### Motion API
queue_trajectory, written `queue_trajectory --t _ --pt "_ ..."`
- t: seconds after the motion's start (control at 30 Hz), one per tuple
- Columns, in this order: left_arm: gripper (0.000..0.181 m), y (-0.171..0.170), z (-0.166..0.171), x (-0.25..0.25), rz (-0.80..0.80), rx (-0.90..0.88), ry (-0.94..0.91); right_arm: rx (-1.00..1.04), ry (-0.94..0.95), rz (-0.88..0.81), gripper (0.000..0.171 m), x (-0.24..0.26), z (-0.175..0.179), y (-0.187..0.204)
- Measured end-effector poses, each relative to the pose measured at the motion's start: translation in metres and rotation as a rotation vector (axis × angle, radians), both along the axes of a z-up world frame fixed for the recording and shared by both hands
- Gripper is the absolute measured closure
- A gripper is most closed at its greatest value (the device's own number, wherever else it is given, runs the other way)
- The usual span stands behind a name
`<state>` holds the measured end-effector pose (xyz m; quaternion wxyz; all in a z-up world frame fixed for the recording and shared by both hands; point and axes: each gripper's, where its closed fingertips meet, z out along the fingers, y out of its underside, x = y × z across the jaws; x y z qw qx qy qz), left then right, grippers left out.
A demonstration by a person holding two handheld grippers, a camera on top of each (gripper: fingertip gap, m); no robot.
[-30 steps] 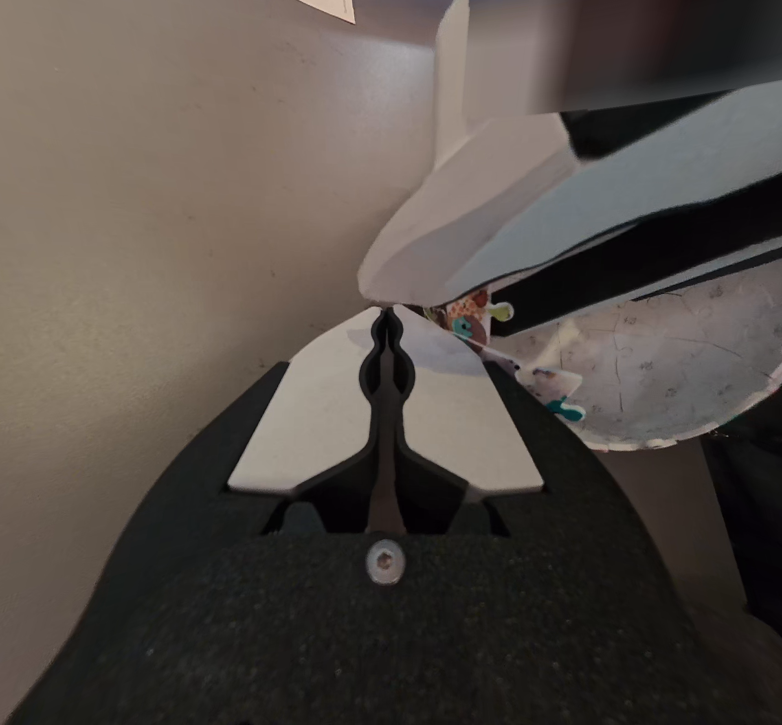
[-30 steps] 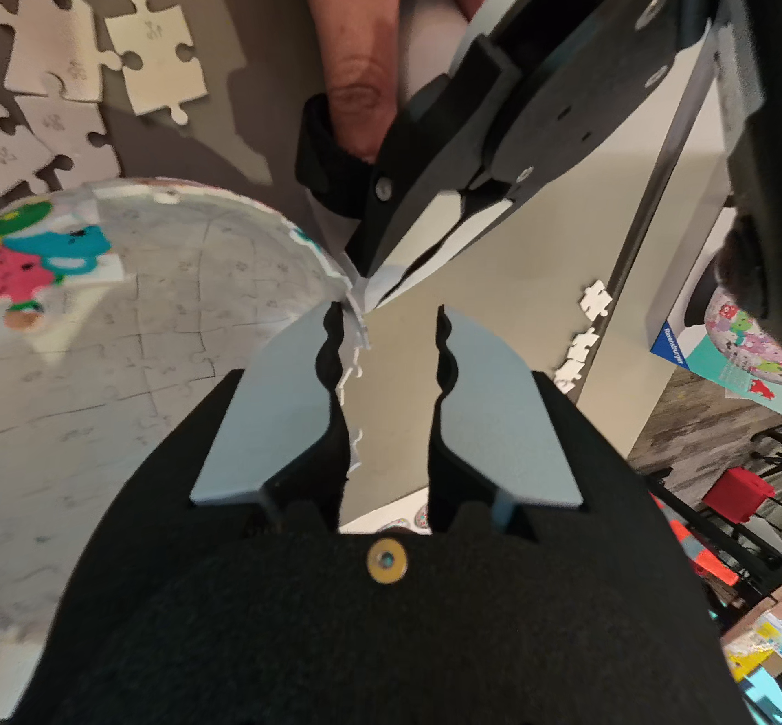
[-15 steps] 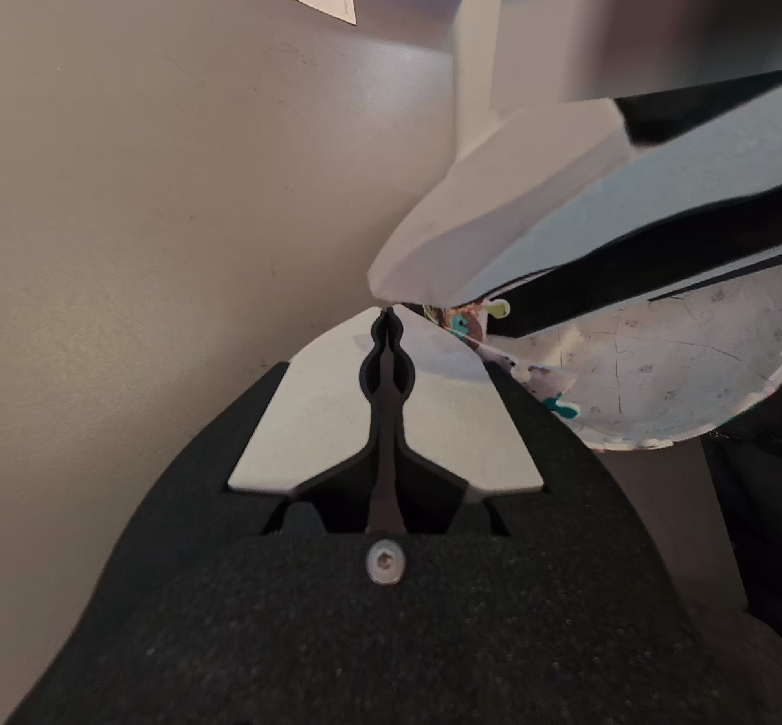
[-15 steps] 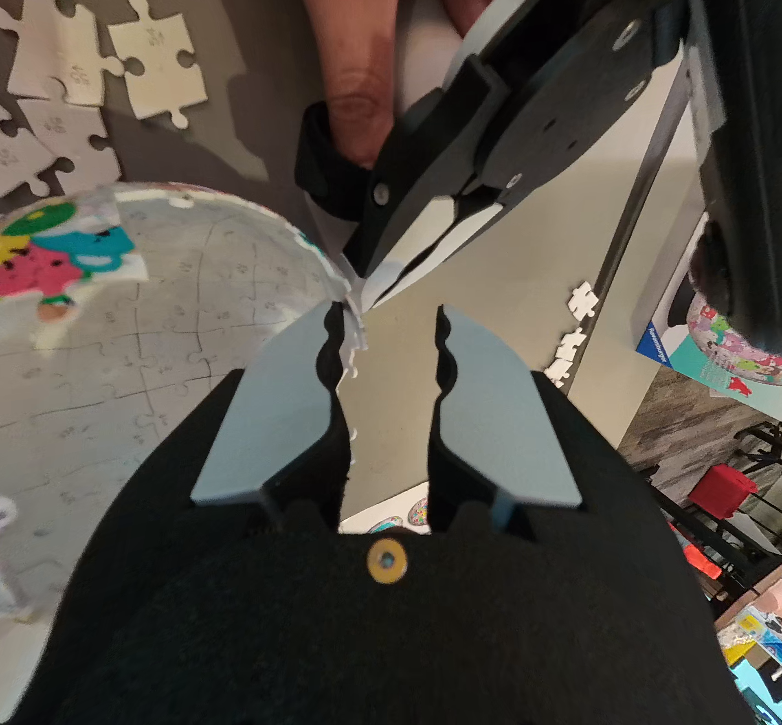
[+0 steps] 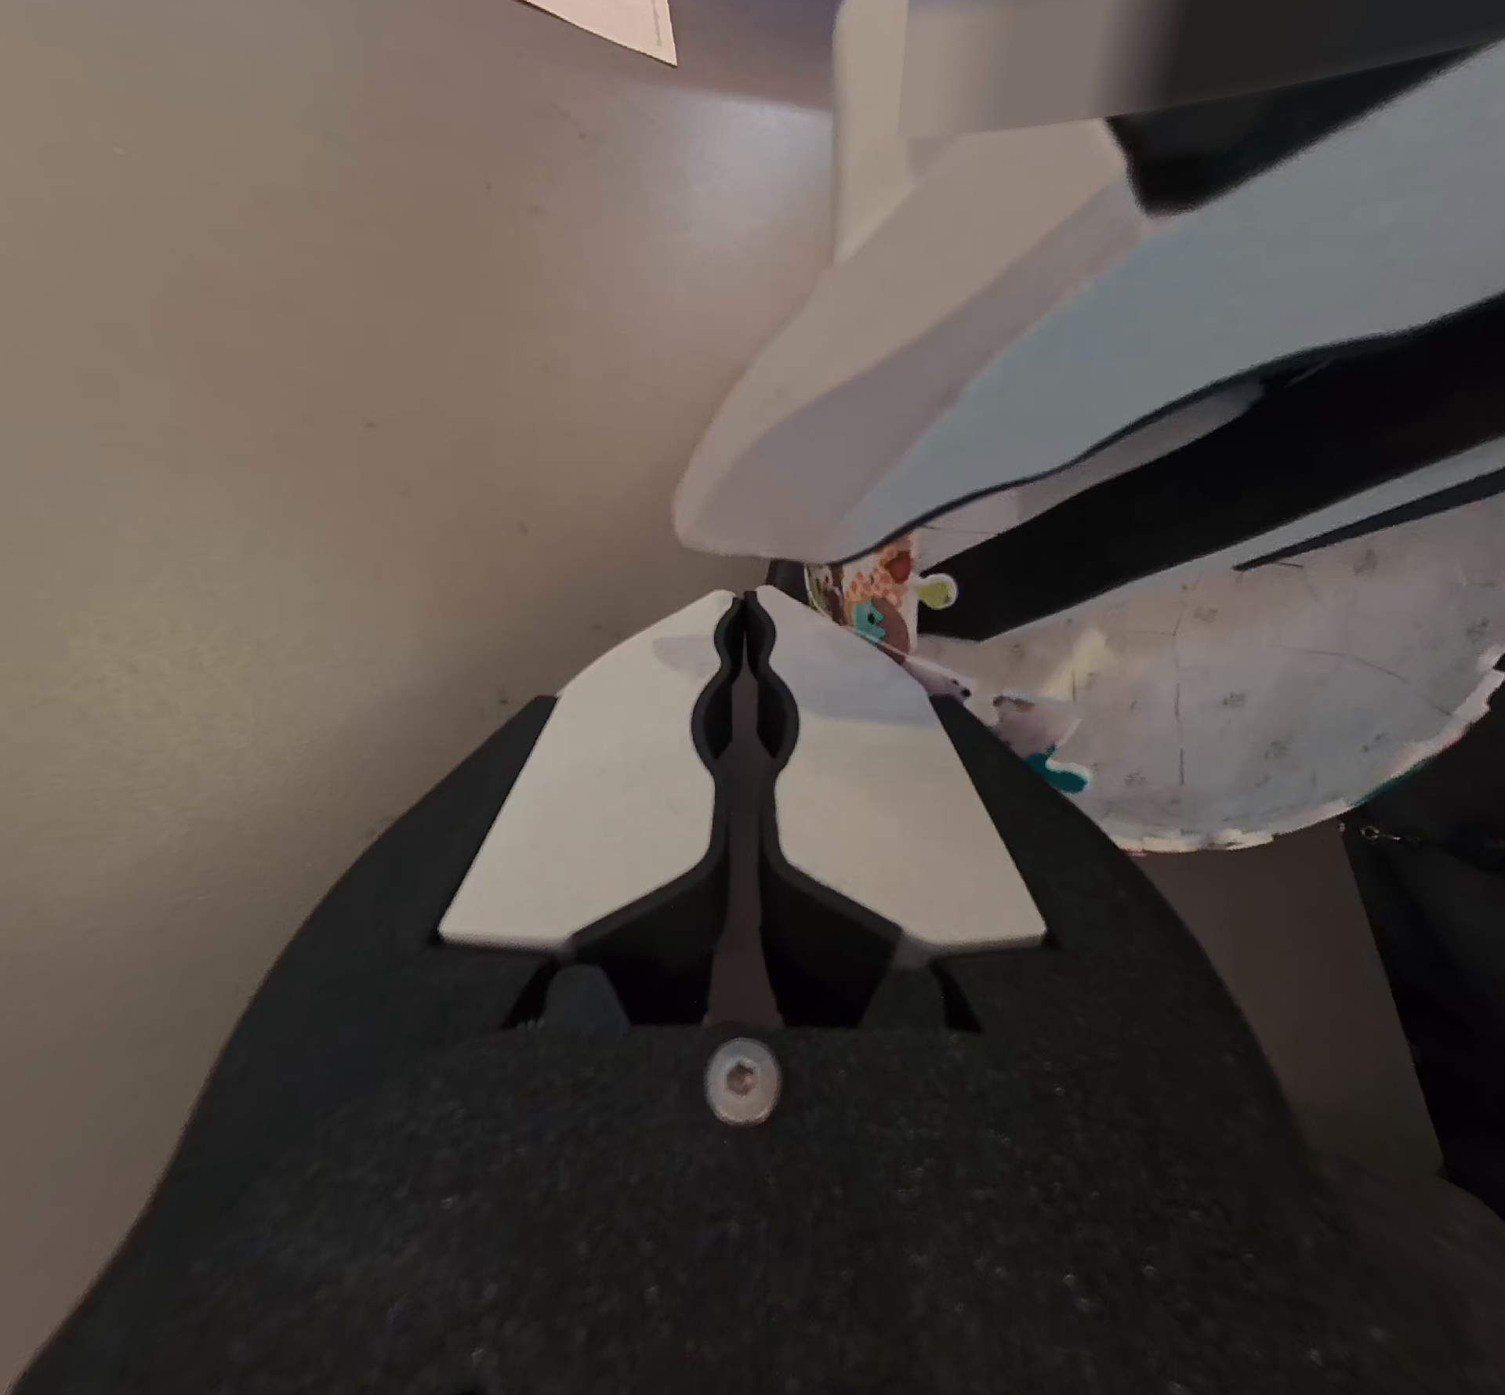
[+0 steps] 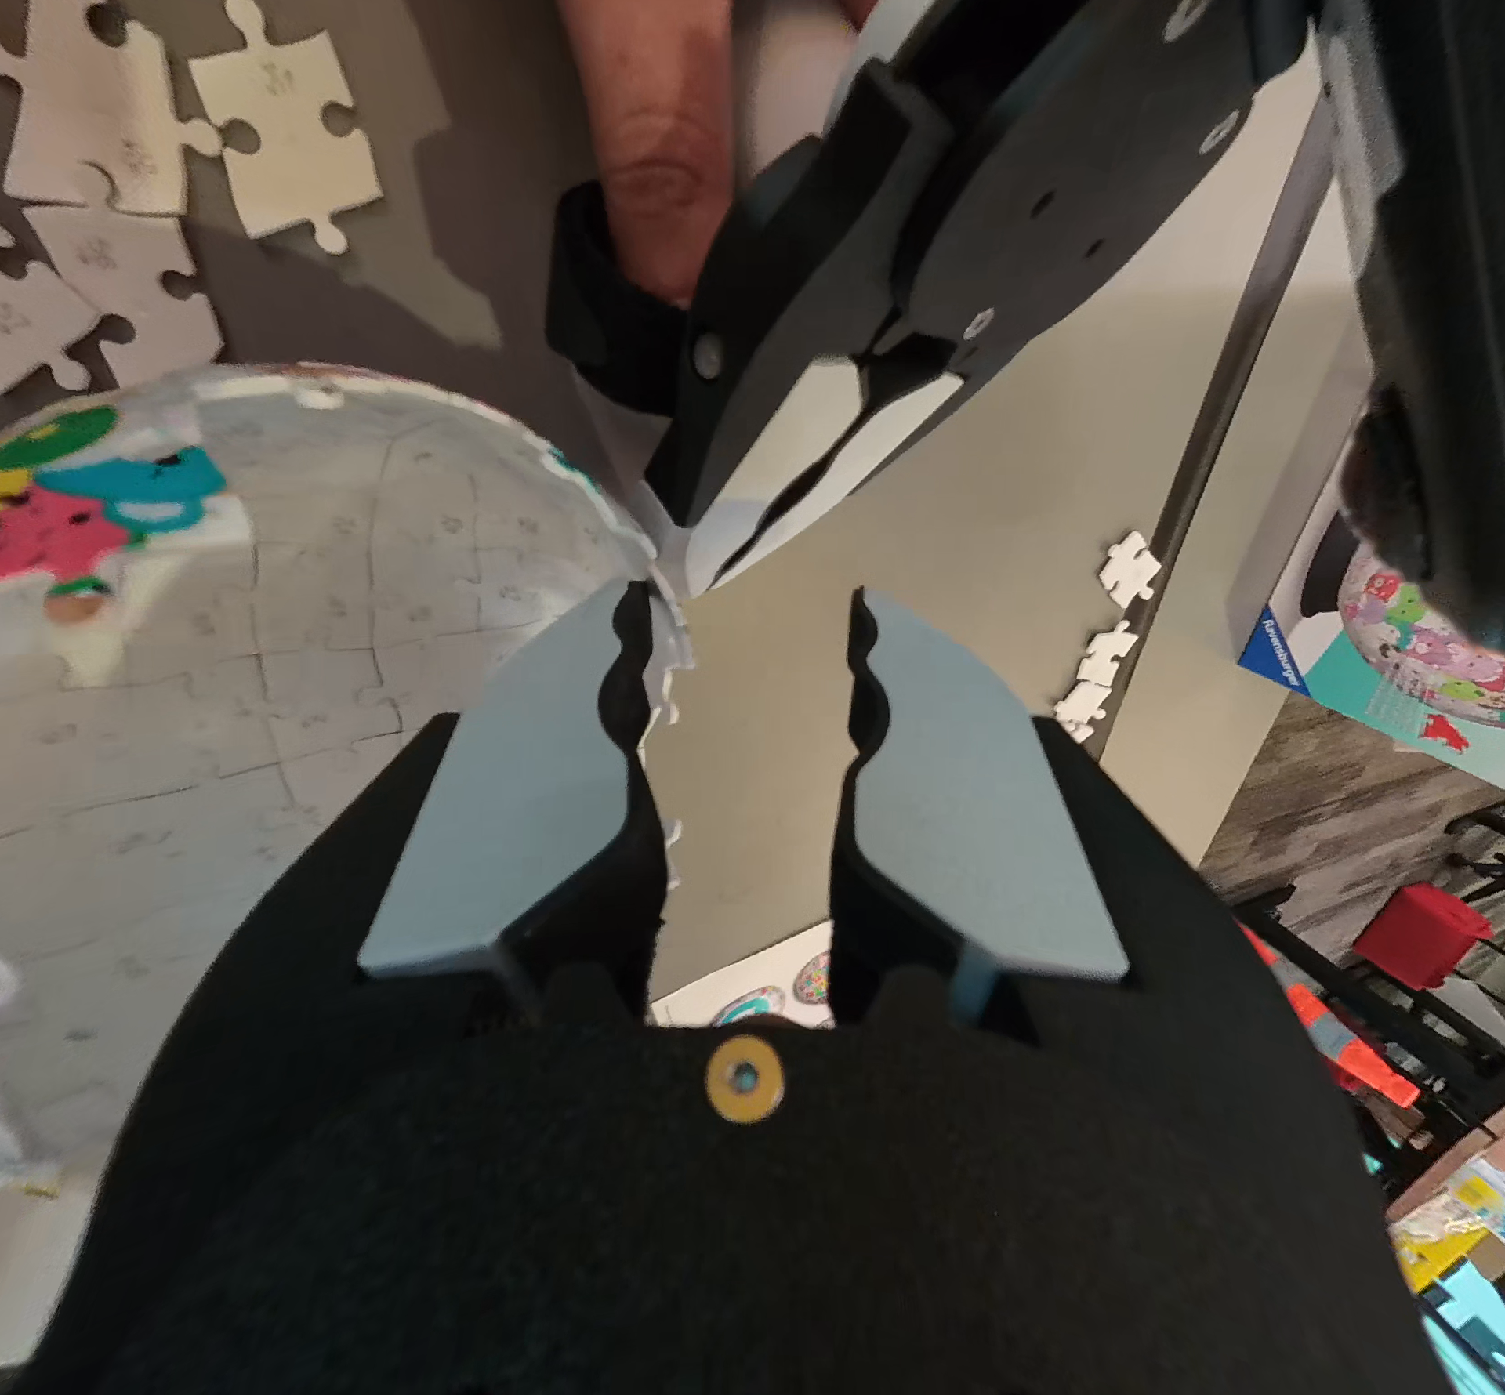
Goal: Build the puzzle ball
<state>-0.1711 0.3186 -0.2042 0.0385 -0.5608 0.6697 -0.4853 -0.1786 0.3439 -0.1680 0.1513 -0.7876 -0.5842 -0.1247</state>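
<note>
Over the grey table hangs the half-built puzzle ball, a thin curved shell with its plain inner side facing the right wrist camera and a patch of bright print showing at the left. From the left wrist view the same shell appears as a shallow bowl beyond the two tools. It looks light and fairly stiff, yet it is only clicked-together pieces, so a hard squeeze or twist could probably pop the seams; the toothed rim seems the sensible place to hold it, close to where a piece must go.

The right gripper stands clearly apart, its left finger lying against the rim, nothing pinched. The left gripper is pressed together; in the right wrist view its tips meet the rim, though whether they nip a piece I cannot tell.

Loose pieces lie face down on the table behind.
</note>
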Motion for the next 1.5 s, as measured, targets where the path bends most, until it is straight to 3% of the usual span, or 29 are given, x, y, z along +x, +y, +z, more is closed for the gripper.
queue_trajectory --t 0.13,0.23,0.4,0.47,0.6,0.73,0.87,0.97,1.17,1.4,1.5 --pt "0.181 0.001 0.002 0.000 0.003 -0.012 -0.006 0.005 0.006 0.015 0.130 -0.001 0.002 -0.003" --pt "0.181 0.008 0.006 0.001 0.042 -0.034 -0.027 0.047 0.071 0.005 0.127 0.004 0.023 -0.008" --pt "0.180 0.045 0.024 -0.009 0.205 0.034 -0.114 0.226 0.393 -0.143 0.126 0.029 0.094 -0.033" --pt "0.170 0.062 0.043 -0.023 0.301 0.053 -0.150 0.285 0.568 -0.200 0.125 0.038 0.106 -0.056" --pt "0.156 0.071 0.103 -0.070 0.480 0.135 -0.294 0.346 0.859 -0.322 0.117 0.055 0.088 -0.110" --pt "0.137 0.028 0.129 -0.110 0.514 0.192 -0.303 0.409 1.056 -0.384 0.118 0.054 0.056 -0.153" --pt "0.111 -0.034 0.107 -0.127 0.491 0.230 -0.258 0.419 1.143 -0.413 0.110 0.045 0.035 -0.170" --pt "0.117 -0.067 0.083 -0.128 0.516 0.228 -0.238 0.422 1.148 -0.383 0.103 0.036 0.028 -0.176" --pt "0.119 -0.110 0.053 -0.118 0.519 0.327 -0.218 0.424 1.156 -0.331 0.112 0.024 0.036 -0.186" --pt "0.122 -0.126 0.009 -0.107 0.431 0.407 -0.034 0.272 0.937 -0.381 0.119 0.023 -0.012 -0.192" --pt "0.127 -0.100 0.003 -0.117 0.523 0.565 0.032 0.248 0.903 -0.376 0.120 0.016 -0.019 -0.193"
